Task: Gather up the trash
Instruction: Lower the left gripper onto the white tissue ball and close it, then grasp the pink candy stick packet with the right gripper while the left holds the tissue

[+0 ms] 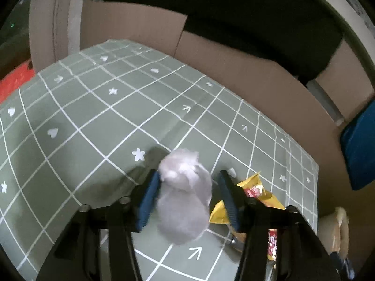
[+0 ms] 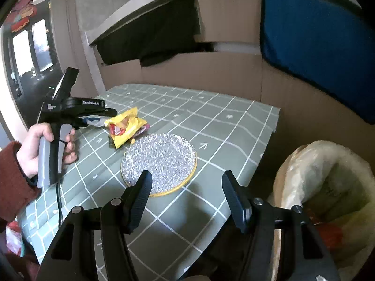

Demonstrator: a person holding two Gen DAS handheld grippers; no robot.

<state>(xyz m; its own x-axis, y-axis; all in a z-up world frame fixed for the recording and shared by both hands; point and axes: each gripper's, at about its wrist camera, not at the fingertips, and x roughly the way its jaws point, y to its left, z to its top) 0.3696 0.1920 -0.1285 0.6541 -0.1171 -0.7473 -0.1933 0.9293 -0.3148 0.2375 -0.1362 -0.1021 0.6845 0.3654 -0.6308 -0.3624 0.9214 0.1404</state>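
A crumpled white tissue (image 1: 184, 194) lies on the green checked tablecloth (image 1: 93, 117) between the fingers of my left gripper (image 1: 188, 174). The left pad touches the tissue, while a narrow gap shows at the right pad. A yellow snack wrapper (image 1: 254, 190) lies just right of that gripper, and in the right wrist view the wrapper (image 2: 126, 126) sits beside the left gripper (image 2: 110, 113), held by a hand (image 2: 44, 145) in a red sleeve. My right gripper (image 2: 185, 182) hangs open and empty over the near rim of a glittery silver round plate (image 2: 161, 159).
A bin lined with a clear plastic bag (image 2: 328, 187) stands off the table's right edge; the same bin (image 1: 339, 229) shows in the left wrist view. Cardboard walls (image 2: 211, 75) close the table's far side, with a blue cushion (image 2: 316, 46) above.
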